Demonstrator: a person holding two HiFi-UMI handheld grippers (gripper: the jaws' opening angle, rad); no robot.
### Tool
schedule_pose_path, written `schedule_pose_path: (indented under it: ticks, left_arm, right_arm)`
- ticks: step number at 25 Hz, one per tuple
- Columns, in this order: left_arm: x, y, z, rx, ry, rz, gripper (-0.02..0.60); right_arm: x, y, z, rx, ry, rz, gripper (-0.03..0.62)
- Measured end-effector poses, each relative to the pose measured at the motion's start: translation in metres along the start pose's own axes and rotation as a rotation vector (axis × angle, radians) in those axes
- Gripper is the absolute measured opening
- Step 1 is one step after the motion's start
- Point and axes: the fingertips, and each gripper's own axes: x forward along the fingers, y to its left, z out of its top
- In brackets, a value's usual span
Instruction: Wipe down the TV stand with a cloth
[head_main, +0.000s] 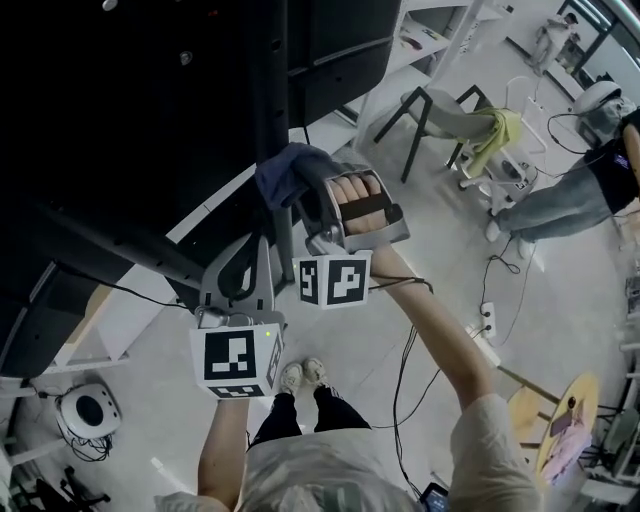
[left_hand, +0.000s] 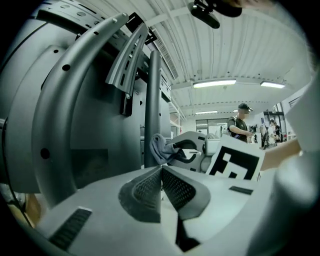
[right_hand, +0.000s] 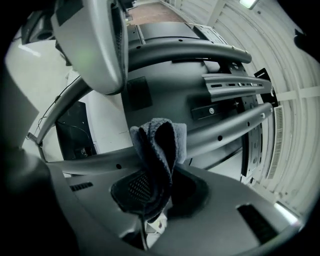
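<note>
The fingers (right_hand: 131, 189) of the right gripper (right_hand: 152, 192) are squeezed shut on the cloth (right_hand: 159, 142). The cloth is pinched at its bottom end, and the rest sticks up in a soft, folded bunch. It is dark blue-grey and fuzzy, like a towel. In the head view the cloth (head_main: 290, 170) is held up by the right gripper (head_main: 303, 196) right at the tall pole of the TV stand (head_main: 270, 100), and it looks to be touching the pole. The fingers (left_hand: 145, 190) of the left gripper (left_hand: 161, 172) are closed tight together, and nothing is held between them. Their dark pads are covered in a bumpy mesh and meet in a thin line. The left gripper (head_main: 255, 262) is held low, just below the right one and near the stand. From its own view, the cloth (left_hand: 160, 147) is seen just beside the pole. The TV stand (right_hand: 200, 50) is made of smooth grey metal. It has long round tubes that bend, little holes along them, and flat bars with slots. The tubes are crowded close above and beside the cloth, so little room is left there. More room is found to the right, over the pale floor (head_main: 430, 250). A chair (head_main: 440, 110) and a standing person (head_main: 570, 190) are well apart from the stand. Thin cables (head_main: 405, 380) lie on the floor near the holder's shoes (head_main: 303, 375).
</note>
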Motion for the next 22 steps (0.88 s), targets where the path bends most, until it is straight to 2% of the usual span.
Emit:
schedule_pose_path:
  ticks: [5, 12, 22]
  left_arm:
    - [0.01, 0.004, -0.027, 0.009, 0.026, -0.005, 0.015]
    - [0.018, 0.004, -0.066, -0.028, 0.065, 0.011, 0.015]
    - [0.02, 0.016, -0.118, -0.033, 0.087, 0.066, 0.015]
  right_arm:
    - [0.003, 0.036, -0.015, 0.026, 0.03, -0.011, 0.057]
    - [0.003, 0.116, -0.032, 0.046, 0.073, 0.096, 0.057]
    - [0.006, 0.207, -0.054, 0.038, 0.103, 0.166, 0.057]
